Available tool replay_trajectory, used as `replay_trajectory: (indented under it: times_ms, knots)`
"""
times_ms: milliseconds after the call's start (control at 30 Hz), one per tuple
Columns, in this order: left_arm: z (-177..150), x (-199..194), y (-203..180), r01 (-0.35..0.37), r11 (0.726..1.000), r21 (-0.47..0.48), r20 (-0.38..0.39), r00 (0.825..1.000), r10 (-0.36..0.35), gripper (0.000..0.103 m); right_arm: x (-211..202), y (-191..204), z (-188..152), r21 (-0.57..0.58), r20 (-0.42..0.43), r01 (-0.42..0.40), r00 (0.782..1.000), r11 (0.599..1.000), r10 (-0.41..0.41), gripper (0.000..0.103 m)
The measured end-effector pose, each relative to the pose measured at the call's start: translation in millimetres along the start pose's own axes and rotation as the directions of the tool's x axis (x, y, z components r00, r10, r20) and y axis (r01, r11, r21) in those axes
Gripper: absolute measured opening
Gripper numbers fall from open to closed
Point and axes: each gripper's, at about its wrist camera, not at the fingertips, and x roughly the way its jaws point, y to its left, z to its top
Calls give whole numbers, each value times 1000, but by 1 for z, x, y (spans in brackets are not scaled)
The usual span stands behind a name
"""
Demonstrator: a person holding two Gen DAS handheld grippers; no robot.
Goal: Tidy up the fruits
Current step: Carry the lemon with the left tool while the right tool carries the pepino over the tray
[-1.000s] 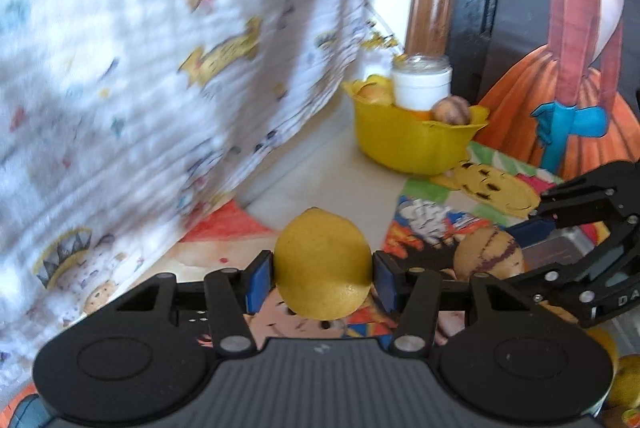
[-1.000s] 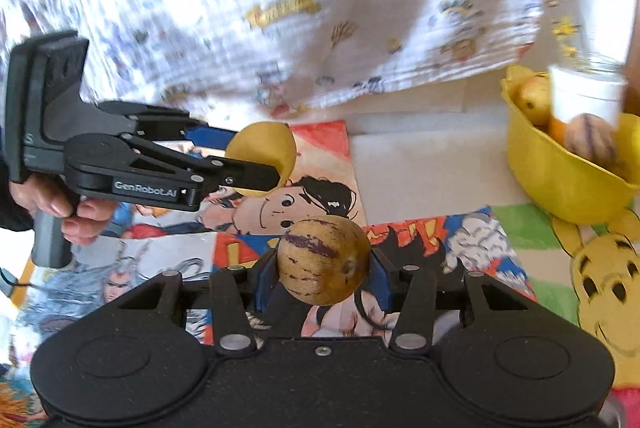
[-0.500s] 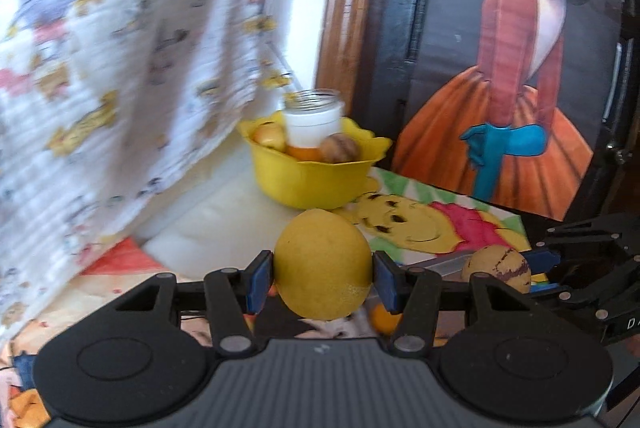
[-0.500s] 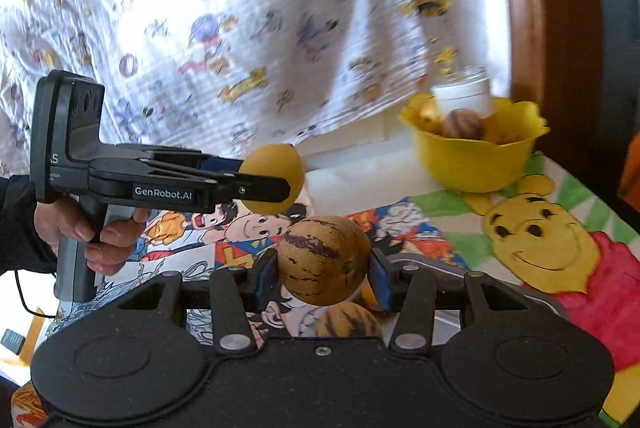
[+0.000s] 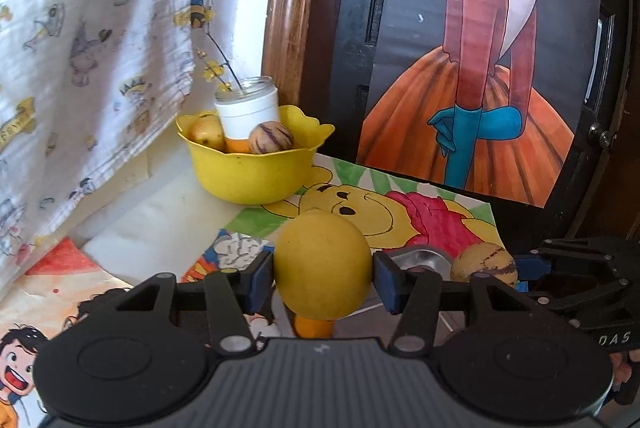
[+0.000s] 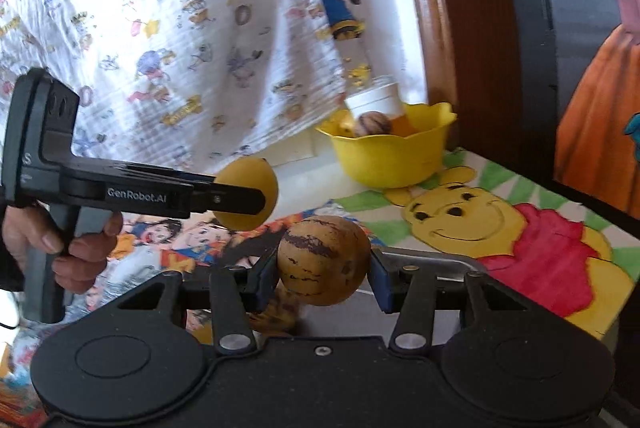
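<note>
left gripper [image 6: 240,193]: black, "GenRobot.AI" lettering | fingers [image 5: 386,280]: blue pads | silver screws | dark sleeve [image 6: 6,268]

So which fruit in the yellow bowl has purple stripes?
The round tan fruit at the front of the yellow bowl, beside the white jar. The plain yellow fruit has no stripes.

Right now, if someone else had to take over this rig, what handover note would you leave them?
Left gripper: shut on a plain yellow fruit, held above the table.
Right gripper: shut on a striped fruit, also held in the air.
Yellow bowl stands at the back beside the curtain; it already holds a glass jar, a striped fruit and a yellow one.
A metal tray lies under the grippers, with more fruit partly hidden below the fingers.
Left to do: probably drop both held fruits into the bowl, then fetch the rest.
</note>
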Motion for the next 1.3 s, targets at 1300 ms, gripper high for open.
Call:
replay_trajectory:
  times_ms: [1300]
  knots:
    - [-27, 68, -50, 10, 999, 42, -173, 985, -2, 58, -26, -15, -52, -50, -24, 137, 990, 989, -139, 50]
